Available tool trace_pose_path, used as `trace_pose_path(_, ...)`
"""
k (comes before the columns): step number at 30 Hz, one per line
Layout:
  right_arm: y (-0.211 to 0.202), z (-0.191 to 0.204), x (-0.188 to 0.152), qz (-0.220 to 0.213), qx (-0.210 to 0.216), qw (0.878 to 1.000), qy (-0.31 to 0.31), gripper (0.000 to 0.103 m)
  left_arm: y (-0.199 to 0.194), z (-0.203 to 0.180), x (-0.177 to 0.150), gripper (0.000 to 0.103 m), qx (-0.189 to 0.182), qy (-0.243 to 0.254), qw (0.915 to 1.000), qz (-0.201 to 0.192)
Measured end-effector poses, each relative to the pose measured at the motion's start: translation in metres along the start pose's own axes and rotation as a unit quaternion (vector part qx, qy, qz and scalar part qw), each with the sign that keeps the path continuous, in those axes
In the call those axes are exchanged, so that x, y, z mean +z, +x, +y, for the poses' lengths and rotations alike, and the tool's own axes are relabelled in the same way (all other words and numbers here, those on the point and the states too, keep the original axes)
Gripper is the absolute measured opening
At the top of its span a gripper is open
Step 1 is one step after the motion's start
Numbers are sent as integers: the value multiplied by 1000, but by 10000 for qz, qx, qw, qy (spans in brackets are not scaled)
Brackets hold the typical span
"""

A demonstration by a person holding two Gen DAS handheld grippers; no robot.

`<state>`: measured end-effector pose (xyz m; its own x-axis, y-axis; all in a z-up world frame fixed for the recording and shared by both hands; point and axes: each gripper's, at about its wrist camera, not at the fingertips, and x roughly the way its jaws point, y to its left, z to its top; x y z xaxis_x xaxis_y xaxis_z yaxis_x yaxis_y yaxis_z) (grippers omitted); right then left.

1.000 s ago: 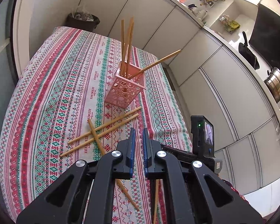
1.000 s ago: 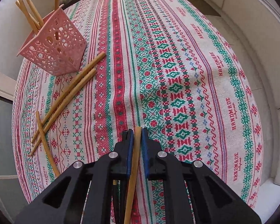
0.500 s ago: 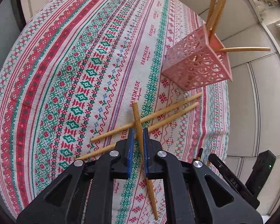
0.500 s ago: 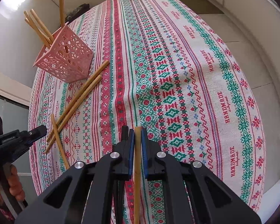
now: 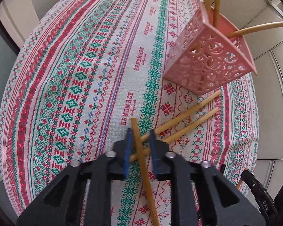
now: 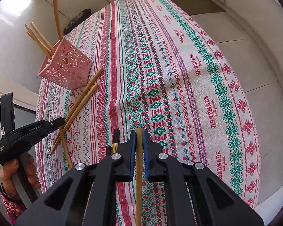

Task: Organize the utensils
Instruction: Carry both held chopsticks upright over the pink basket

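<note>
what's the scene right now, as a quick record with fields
surface: tablecloth
holder: pink, upright, several chopsticks inside
loose pair: side by side on the cloth beside the holder
crossing chopstick: lies over the pair
left gripper: jaws apart around the crossing chopstick, not clamped
right gripper: shut on a held chopstick, above the cloth
left to do: four chopsticks outside the holder

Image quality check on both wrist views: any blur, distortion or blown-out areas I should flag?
Left wrist view: strong fisheye bowing of the tablecloth, dark corners, pink holder sharp, no obvious motion blur. Right wrist view: same bowing, overexposed glare at upper left behind the holder's chopsticks, held chopstick crisp.
</note>
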<state>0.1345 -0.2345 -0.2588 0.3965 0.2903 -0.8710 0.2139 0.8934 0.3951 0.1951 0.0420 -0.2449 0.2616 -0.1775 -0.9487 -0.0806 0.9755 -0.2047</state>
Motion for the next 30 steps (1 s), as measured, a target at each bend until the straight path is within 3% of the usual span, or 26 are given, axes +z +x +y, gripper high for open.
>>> trace_pose_path(3,-10,2,-2,-107,113,9999,-28,8,-6,-3,-7,6,-356,54,9993,-126)
trace_pose_path(6,-29,10,-8,-325,224,9991,-183,8,-30,-4,-19,6,-968,234,9943,-379)
trace_pose_path(9,-53,24,-17,-642,397,9963,-418,8,-68,-5,-35,6,-1504,611,9822,-949)
trace_pose_path(13,-90,43,-29,-1169,648,9878,-800,8,-111,-12,-61,6,-1814,1151,9613,-1723)
trace_pose_path(20,-126,54,-44,-1782,906,9752,-950,8,-155,-19,-77,6,-1905,1317,9396,-2521)
trace_pose_path(24,-138,55,-42,-1988,920,9710,-961,8,-179,-18,-70,6,-1830,1253,9330,-2833)
trace_pose_path(30,-163,57,-29,-2209,1018,9655,-925,8,-222,-30,-53,6,-1661,1402,9153,-3392)
